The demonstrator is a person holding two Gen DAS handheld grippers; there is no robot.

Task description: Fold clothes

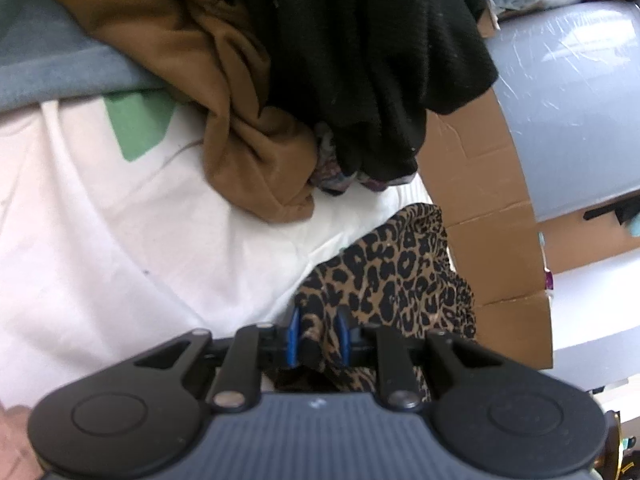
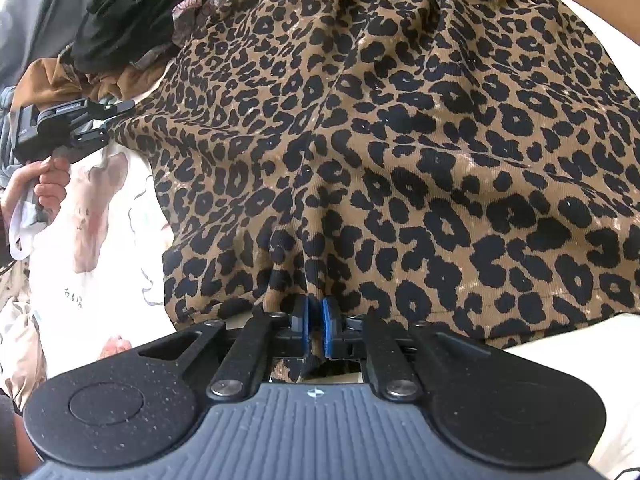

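A leopard-print garment (image 2: 400, 140) with an elastic waistband lies spread on a white sheet (image 1: 120, 240). In the right wrist view my right gripper (image 2: 317, 326) is shut on its near hem, and the cloth puckers toward the blue pads (image 2: 306, 324). In the left wrist view my left gripper (image 1: 319, 334) is shut on a bunched edge of the same leopard-print garment (image 1: 400, 280), with cloth filling the gap between the pads. That left gripper (image 2: 114, 120) also shows in the right wrist view at the garment's left edge, held by a hand (image 2: 48, 184).
A pile of clothes lies beyond the garment: a brown piece (image 1: 224, 120), a black piece (image 1: 360, 60) and a patterned scrap (image 1: 336, 176). A cardboard box (image 1: 488, 220) and a grey-blue wrapped bundle (image 1: 568, 100) stand to the right. A grey blanket (image 1: 52, 60) lies far left.
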